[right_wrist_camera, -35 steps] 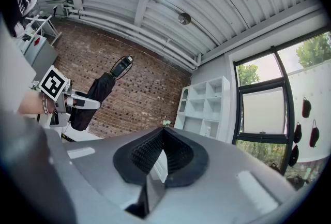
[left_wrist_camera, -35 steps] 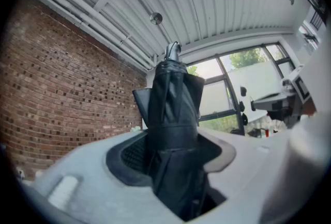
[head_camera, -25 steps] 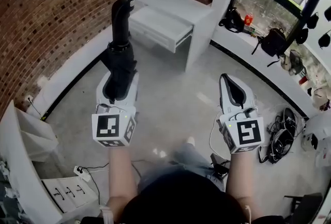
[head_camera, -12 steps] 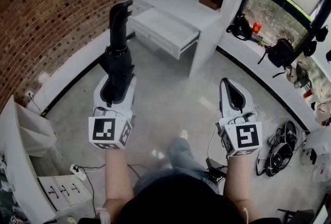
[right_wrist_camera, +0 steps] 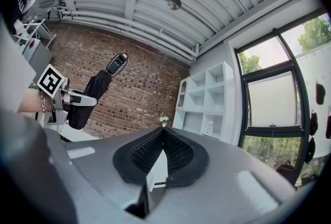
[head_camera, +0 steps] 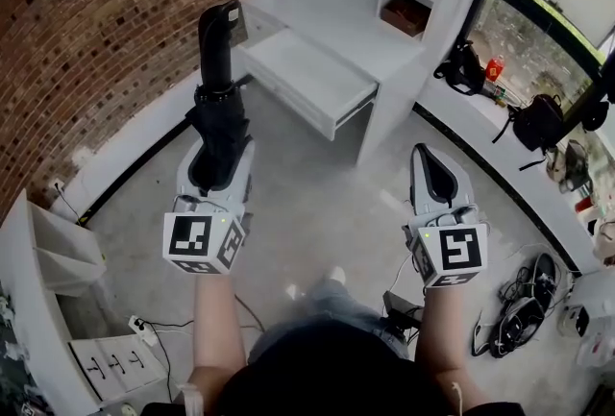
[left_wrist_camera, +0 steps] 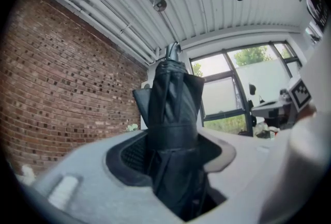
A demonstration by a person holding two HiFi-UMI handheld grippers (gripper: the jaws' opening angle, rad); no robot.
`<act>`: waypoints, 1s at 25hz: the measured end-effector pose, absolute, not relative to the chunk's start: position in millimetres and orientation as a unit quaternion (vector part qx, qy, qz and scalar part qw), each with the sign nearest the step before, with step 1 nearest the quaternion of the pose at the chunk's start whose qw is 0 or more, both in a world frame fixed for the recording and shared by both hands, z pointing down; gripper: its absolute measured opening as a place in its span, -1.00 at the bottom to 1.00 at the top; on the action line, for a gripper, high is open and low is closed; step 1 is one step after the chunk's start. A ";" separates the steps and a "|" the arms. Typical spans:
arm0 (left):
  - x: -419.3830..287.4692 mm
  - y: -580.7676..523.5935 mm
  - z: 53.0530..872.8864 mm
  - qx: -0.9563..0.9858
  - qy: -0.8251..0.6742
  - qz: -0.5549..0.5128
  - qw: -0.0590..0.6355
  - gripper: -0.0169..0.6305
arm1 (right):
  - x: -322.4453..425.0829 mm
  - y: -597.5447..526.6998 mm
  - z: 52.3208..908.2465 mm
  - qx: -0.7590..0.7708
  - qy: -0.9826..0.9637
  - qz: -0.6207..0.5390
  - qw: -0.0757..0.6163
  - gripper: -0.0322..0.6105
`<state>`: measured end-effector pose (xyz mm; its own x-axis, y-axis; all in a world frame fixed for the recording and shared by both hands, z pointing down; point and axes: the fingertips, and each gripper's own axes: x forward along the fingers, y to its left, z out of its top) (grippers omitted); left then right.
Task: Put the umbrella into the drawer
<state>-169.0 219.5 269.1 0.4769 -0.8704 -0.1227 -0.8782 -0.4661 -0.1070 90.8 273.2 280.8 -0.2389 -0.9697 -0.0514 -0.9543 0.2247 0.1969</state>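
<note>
Head view — left gripper [head_camera: 225, 147], umbrella [head_camera: 217, 92] clamped

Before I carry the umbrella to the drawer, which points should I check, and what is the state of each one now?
1. Grip: the left gripper is closed on the umbrella, which points up and forward. Ok.
2. Umbrella folded, with the strap wrapped around the canopy. Ok.
3. The drawer of the white desk is pulled out. Ok.
4. Drawer long enough for the umbrella. Cannot tell.
5. Right gripper free to help: jaws together, nothing between them. Ok.
</note>
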 end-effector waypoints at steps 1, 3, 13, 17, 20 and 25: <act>-162.3 208.2 268.6 -0.855 0.512 0.025 0.078 -0.22 | 97.3 260.9 281.4 0.614 -0.783 -0.093 0.042 -0.89; -149.0 187.4 268.3 -0.853 0.515 0.021 0.080 -0.22 | 109.3 237.6 283.4 0.610 -0.786 -0.091 0.044 -0.89; -105.4 119.9 283.9 -0.852 0.519 0.013 0.066 -0.22 | 147.5 162.2 291.5 0.598 -0.796 -0.083 0.046 -0.89; -98.5 106.3 290.9 -0.851 0.523 0.014 0.056 -0.22 | 155.1 151.6 299.7 0.594 -0.798 -0.081 0.057 -0.89; -94.3 95.2 294.5 -0.853 0.520 0.018 0.045 -0.22 | 162.4 145.0 303.7 0.600 -0.795 -0.073 0.056 -0.89; -91.2 71.7 292.6 -0.855 0.517 0.025 0.043 -0.22 | 170.9 130.6 310.5 0.608 -0.789 -0.065 0.059 -0.89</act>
